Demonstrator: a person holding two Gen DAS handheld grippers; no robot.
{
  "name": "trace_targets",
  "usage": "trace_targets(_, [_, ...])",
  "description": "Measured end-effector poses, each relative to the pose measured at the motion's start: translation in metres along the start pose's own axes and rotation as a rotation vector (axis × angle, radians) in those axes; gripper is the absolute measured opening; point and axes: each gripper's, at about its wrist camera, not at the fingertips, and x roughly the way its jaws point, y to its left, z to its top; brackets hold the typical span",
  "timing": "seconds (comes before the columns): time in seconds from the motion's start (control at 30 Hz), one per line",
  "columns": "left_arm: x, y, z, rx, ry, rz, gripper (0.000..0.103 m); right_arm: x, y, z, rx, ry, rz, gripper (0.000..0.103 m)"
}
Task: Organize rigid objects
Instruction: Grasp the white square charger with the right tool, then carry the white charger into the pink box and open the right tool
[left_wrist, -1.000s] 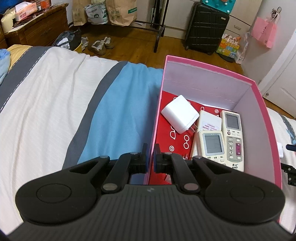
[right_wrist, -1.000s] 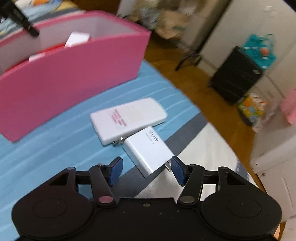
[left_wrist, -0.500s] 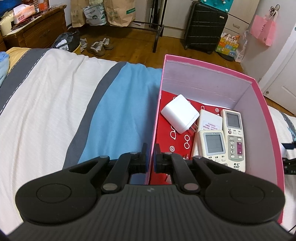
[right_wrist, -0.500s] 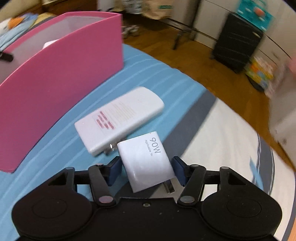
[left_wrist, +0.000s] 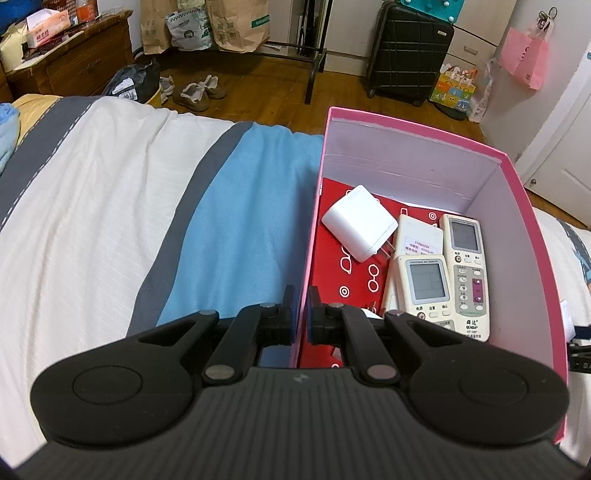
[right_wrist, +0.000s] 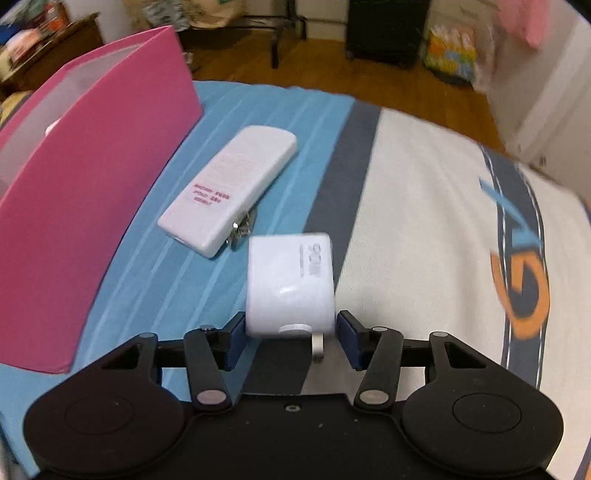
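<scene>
Pink box, wall pinched by left fingers, holds remotes, charger.

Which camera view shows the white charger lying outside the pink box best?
The right wrist view: the charger fills the foreground between the right gripper pads, beside the pink box. The left wrist view does not show it.

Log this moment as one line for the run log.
left hand-held gripper: shut on pink box wall | right hand-held gripper: open around white charger on bed | remote beside charger
</scene>
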Motion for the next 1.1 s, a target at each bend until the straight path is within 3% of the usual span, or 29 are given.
trace_targets(0.13, [0.002,-0.001,0.0,0.006,0.002,0.004,0.005,0.006,-0.002,-0.004,-0.045,-0.098,-0.006,0.069])
trace_targets(0.2, [0.002,-0.001,0.0,0.004,0.005,0.003,0.005,0.004,-0.008,-0.004,-0.037,-0.141,-0.003,0.053])
trace_targets(0.3, [0.002,-0.001,0.0,0.003,0.005,0.004,0.005,0.0,-0.004,-0.005,-0.031,-0.171,-0.049,0.054])
trace_targets(0.47, [0.003,-0.004,-0.001,0.013,0.001,0.014,0.004,-0.02,-0.002,-0.003,0.053,-0.228,-0.044,0.054])
trace_targets(0.6, [0.004,-0.003,-0.001,0.016,-0.003,0.013,0.004,-0.056,0.015,-0.002,0.076,-0.317,0.024,0.054])
trace_targets(0.77, [0.002,0.0,-0.002,0.014,-0.013,0.0,0.004,-0.11,0.062,0.006,0.011,-0.434,0.1,0.054])
trace_targets(0.93, [0.0,-0.003,-0.004,0.036,-0.021,-0.002,0.004,-0.126,0.106,0.038,-0.001,-0.376,0.305,0.054])
trace_targets(1.1, [-0.001,0.002,-0.004,0.013,-0.022,-0.027,0.004,-0.078,0.134,0.09,0.134,-0.193,0.457,0.054])
